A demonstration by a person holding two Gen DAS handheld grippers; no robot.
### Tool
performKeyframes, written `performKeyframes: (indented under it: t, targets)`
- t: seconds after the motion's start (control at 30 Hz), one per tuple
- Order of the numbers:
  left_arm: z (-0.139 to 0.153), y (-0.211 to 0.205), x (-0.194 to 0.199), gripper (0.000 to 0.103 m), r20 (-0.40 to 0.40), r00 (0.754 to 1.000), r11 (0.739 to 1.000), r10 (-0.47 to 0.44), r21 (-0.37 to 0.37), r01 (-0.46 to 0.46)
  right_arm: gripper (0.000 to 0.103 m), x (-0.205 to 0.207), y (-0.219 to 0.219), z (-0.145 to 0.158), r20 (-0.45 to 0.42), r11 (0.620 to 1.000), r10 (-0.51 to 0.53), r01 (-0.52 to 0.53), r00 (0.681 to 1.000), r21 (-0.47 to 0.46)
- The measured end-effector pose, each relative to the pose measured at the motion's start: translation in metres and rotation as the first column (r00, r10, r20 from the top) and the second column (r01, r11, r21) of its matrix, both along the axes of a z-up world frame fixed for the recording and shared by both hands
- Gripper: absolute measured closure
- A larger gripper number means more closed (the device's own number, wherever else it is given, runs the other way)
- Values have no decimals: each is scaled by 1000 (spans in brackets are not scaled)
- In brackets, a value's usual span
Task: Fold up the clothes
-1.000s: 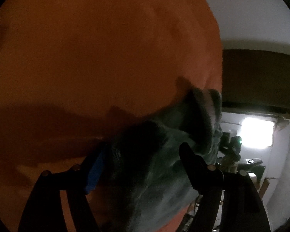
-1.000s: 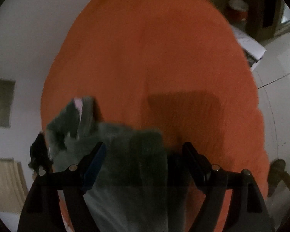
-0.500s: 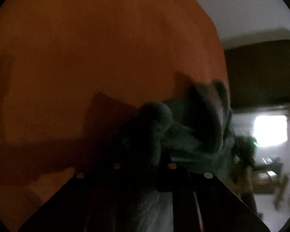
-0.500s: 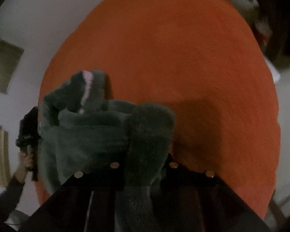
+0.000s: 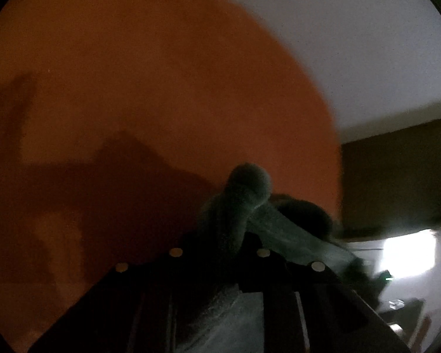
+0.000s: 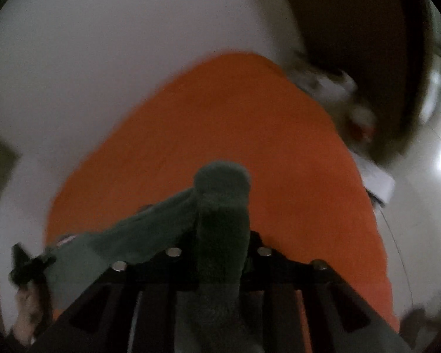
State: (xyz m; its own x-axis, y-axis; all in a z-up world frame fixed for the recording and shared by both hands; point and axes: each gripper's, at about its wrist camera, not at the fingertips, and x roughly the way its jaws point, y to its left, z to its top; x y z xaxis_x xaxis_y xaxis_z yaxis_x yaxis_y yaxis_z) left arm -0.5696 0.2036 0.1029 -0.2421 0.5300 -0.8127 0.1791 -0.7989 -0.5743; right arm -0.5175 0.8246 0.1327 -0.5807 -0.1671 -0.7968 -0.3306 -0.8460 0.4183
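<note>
— Left wrist view: dim, murky. Left gripper [image 5: 220, 250] pressed together on a bunched fold of grey-green fleece garment [image 5: 241, 200], held up over an orange blanket [image 5: 147, 94]. Fingertips buried in the pile, lower frame lost in black.

— Right wrist view: blurred all over. Right gripper [image 6: 220, 253] likewise clamped on a thick roll of the same fleece garment [image 6: 220, 206], cloth stretching away leftward to the other gripper [image 6: 29, 264], smeared and barely legible there. Clutter at upper right too smudged to name.

— Against a second ago?

— Then both pairs of fingers spread wide around the cloth, blue pad showing; half a second ago already closed. Now lifted higher, tilted up, white wall [image 6: 103, 58] filling the top of the right view, blanket shrunk below. Garment pulled taut between the two rather than heaped.

— Any lettering?

— None legible.
</note>
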Motion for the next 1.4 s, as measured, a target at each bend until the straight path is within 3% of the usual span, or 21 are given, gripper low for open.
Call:
performKeyframes:
  t: [0.07,0.17,0.23,0.27,0.3,0.33,0.4,0.47,0.57,0.63,0.7,0.83,0.87,0.9,0.93,0.97,1.1,1.23,1.4]
  targets:
    - [-8,-1,-5,83,86,996,1000,28,-9,-28,79,-8,-4,-14,72,999,-40,40,997,4]
    - [9,-22,-5,81,139,990,995,21,95,-35,78,0,-9,-14,73,999,-33,36,997,-37]
    - [33,-42,2,80,124,992,990,-9,144,-9,58,44,3,-6,43,994,-86,89,995,-64]
    - [50,-58,13,80,77,997,992,-1,128,-9,32,68,10,-2,28,990,-117,119,993,-77]
    - [66,-76,30,73,23,1000,996,17,90,-19,27,92,17,2,13,985,-148,148,989,-91]
    - [75,-86,52,56,-3,1000,997,25,68,-25,27,116,24,6,-1,978,-179,178,984,-106]
    - [83,-94,103,47,-9,1000,998,30,60,-29,20,164,37,14,-29,962,-241,235,970,-136]
    - [66,-93,156,47,15,999,986,45,159,-47,20,212,51,22,-54,942,-302,289,952,-168]
    - [9,-67,225,47,97,990,949,102,289,-126,20,268,25,-19,-5,872,-365,340,931,-352]
    - [-25,-48,245,47,130,983,927,131,334,-168,20,270,5,-44,40,828,-398,377,917,-416]
    - [-44,-33,252,47,151,973,915,175,339,-217,20,270,-16,-69,89,780,-424,414,901,-469]
    - [-63,-7,254,47,159,957,929,244,244,-277,20,241,-26,-88,171,761,-459,485,872,-431]
    - [-65,-4,248,48,147,948,930,282,201,-308,30,231,-26,-88,186,770,-465,499,865,-397]
    - [-66,-3,243,73,136,934,921,329,171,-350,64,221,-25,-86,192,786,-479,516,856,-341]
    - [-65,-3,240,93,141,921,911,364,154,-384,84,212,-22,-81,190,802,-494,530,848,-277]
    - [-62,-4,239,93,159,907,899,389,148,-411,89,208,-21,-76,187,805,-506,539,842,-249]
    - [-22,-8,263,94,174,877,857,448,197,-477,93,231,-28,-27,100,763,-592,596,800,-249]
    - [-16,-2,281,94,208,886,868,415,202,-454,93,244,-37,-4,65,790,-593,595,803,-144]
    - [-34,-12,277,92,232,899,885,372,202,-419,91,233,-32,-18,115,825,-554,562,824,-57]
